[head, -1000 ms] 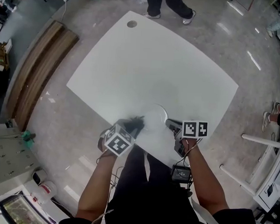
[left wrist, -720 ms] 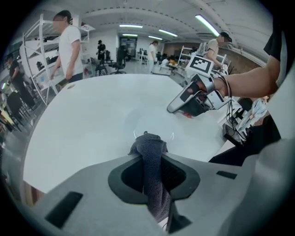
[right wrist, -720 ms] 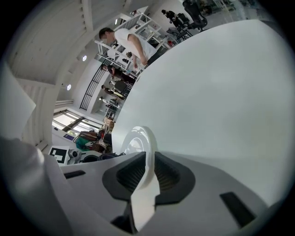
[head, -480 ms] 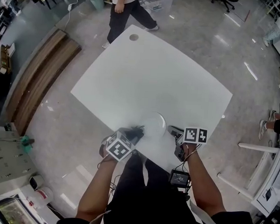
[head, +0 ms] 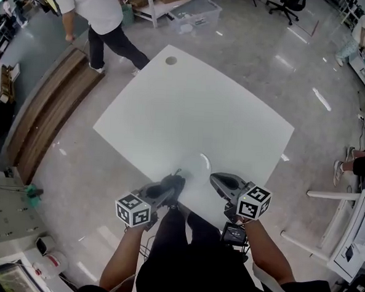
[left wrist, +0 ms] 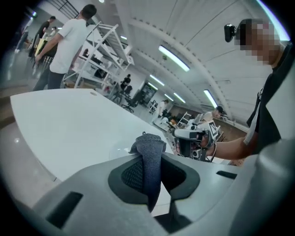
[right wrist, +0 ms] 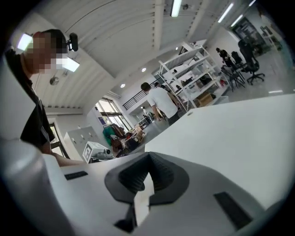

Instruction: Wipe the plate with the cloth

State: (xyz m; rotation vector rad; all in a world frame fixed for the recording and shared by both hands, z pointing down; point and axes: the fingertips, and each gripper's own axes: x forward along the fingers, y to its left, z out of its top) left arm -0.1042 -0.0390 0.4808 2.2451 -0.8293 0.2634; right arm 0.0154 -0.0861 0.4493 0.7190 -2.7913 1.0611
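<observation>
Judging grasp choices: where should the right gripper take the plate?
Probably its right rim, with the right gripper coming in low from the right. The plate lies flat, so only the rim offers a bite, and the left gripper with the cloth sits at its left.

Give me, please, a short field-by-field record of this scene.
plate: white, on the white table, near its front edge
cloth: dark, clamped in the left hand-held gripper
right hand-held gripper: jaws together, nothing between them
bystander: on the floor past the table's far side
</observation>
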